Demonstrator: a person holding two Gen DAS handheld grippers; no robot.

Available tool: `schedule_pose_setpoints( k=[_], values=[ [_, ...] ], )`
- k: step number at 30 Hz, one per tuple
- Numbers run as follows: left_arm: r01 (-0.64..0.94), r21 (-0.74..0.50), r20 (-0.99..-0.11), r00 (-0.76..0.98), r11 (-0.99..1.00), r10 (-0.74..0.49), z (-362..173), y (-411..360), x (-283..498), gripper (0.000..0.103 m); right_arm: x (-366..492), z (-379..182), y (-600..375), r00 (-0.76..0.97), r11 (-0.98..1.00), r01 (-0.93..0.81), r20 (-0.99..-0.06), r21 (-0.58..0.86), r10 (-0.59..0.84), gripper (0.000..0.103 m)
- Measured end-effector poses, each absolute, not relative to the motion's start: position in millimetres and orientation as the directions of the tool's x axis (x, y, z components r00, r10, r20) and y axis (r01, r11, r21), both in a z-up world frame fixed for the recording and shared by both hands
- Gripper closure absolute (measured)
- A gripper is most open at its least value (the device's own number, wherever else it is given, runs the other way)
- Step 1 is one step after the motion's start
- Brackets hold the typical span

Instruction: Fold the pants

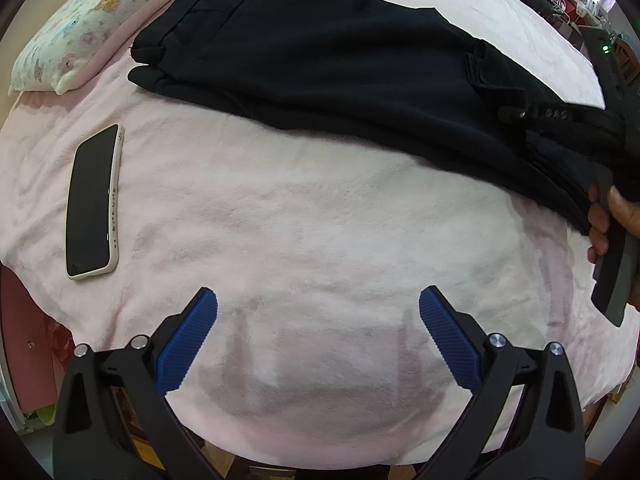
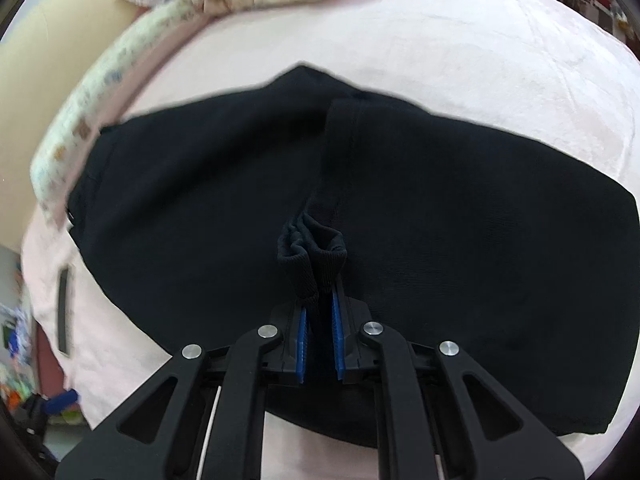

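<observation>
Right tongs (image 2: 319,300) clamped on bunched black pants (image 2: 440,208) hem; left tongs (image 1: 318,312) wide open, holding nothing, over pink bed (image 1: 300,220).

I'm seeing matt black woven cloth on the pants (image 1: 320,60), fuzzy pink fleece blanket (image 1: 300,220), glossy glass phone (image 1: 90,204), and ribbed blue rubbery pads (image 1: 188,344) on matt black plastic.
</observation>
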State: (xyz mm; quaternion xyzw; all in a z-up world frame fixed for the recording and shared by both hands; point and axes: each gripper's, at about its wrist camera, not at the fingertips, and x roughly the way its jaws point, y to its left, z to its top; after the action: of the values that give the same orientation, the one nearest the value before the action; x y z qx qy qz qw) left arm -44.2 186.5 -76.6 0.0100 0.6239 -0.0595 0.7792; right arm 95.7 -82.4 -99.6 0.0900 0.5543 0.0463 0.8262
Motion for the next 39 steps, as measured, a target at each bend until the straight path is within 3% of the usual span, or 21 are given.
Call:
schedule_pose_setpoints(
  k=[2,4,6,11,14,18,26,33,39],
  values=[
    [0.104,-0.057,-0.974,0.212,0.993,-0.078,-77.3,187.5,-43.1,0.002,94.9,-96.6,-74.4,0.379,0.989,-0.008,-0.914,0.151,0.143,0.089],
    [0.101,-0.055,-0.975,0.210,0.993,-0.075,-77.8,188.5,-41.6,0.002,93.9,-93.7,-69.1,0.374,0.990,-0.039,-0.917,0.138,0.142,0.079],
    [0.099,-0.055,-0.975,0.209,0.994,-0.075,-78.0,190.0,-39.8,0.002,89.3,-87.5,-61.6,0.367,0.987,-0.076,-0.917,0.138,0.157,0.059],
    [0.093,-0.066,-0.971,0.222,0.993,-0.086,-72.9,193.8,-31.7,0.002,63.8,-58.2,-54.1,0.427,0.958,-0.168,-0.859,0.231,0.282,0.060],
    [0.070,-0.084,-0.969,0.227,0.994,-0.098,-71.7,198.4,-26.8,0.002,66.1,-48.1,-72.7,0.496,0.978,-0.077,-0.844,0.193,0.205,0.071],
    [0.024,-0.122,-0.968,0.218,0.992,-0.125,-74.1,208.6,-23.2,0.002,83.6,-60.6,-91.6,0.480,0.980,0.032,-0.863,0.198,0.158,0.077],
    [-0.033,-0.151,-0.967,0.211,0.988,-0.141,-76.9,229.2,-18.6,0.002,95.4,-96.3,-48.7,0.401,0.993,-0.108,-0.912,0.041,0.081,0.078],
    [-0.066,-0.163,-0.966,0.212,0.984,-0.146,-78.2,239.3,-14.2,0.002,93.4,-80.7,-54.0,0.423,0.991,-0.064,-0.896,0.122,0.137,0.078],
    [-0.087,-0.188,-0.963,0.210,0.978,-0.167,-77.5,246.6,-10.4,0.002,96.7,-93.8,-50.0,0.356,0.994,-0.061,-0.928,0.094,0.109,0.077]
  ],
)
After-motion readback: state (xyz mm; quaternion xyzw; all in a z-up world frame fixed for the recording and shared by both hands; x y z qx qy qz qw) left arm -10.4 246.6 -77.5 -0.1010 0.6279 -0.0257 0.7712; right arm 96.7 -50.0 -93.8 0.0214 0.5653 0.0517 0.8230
